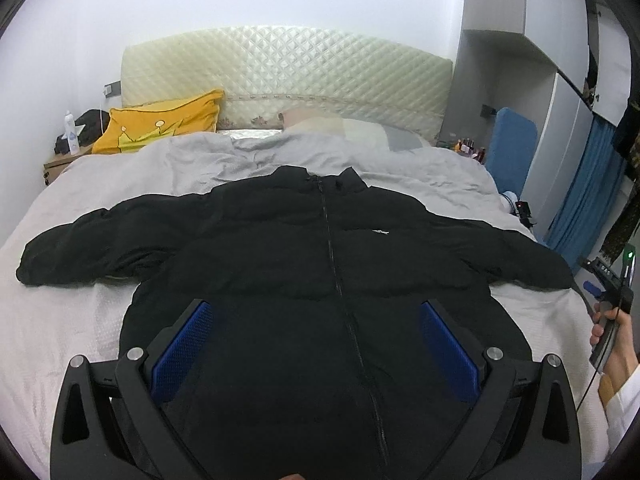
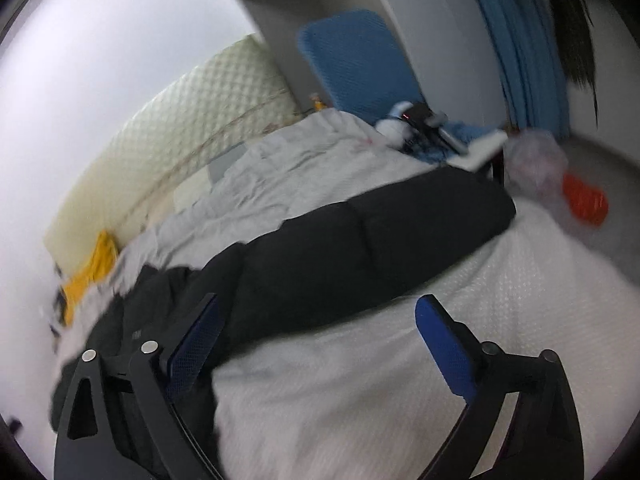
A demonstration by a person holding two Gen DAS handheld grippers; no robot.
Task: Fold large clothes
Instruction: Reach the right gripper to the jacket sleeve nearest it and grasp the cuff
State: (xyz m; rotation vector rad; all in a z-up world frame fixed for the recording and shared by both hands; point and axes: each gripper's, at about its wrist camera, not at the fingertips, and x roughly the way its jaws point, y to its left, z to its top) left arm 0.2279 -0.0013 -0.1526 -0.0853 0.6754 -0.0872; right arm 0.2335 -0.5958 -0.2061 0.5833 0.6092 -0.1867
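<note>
A black puffer jacket [image 1: 320, 248] lies front up on the bed, zipper down its middle and both sleeves spread out to the sides. My left gripper [image 1: 316, 308] hovers open over the jacket's lower body, with nothing pinched between its blue pads [image 1: 182, 344]. At the right edge of the left wrist view a hand [image 1: 616, 336] holds the other gripper's handle beside the bed. In the blurred right wrist view the jacket's sleeve [image 2: 380, 240] stretches across the bed, its cuff at the right. My right gripper [image 2: 320, 308] stands open just in front of that sleeve, above the bedcover.
The bed has a pale grey cover [image 1: 72, 320] and a quilted cream headboard [image 1: 288, 72]. A yellow pillow [image 1: 160, 124] lies at its head. A nightstand with a bottle [image 1: 72, 136] stands at the left; a blue chair [image 1: 512, 144], a blue curtain [image 1: 584, 200] and an orange object [image 2: 584, 200] at the right.
</note>
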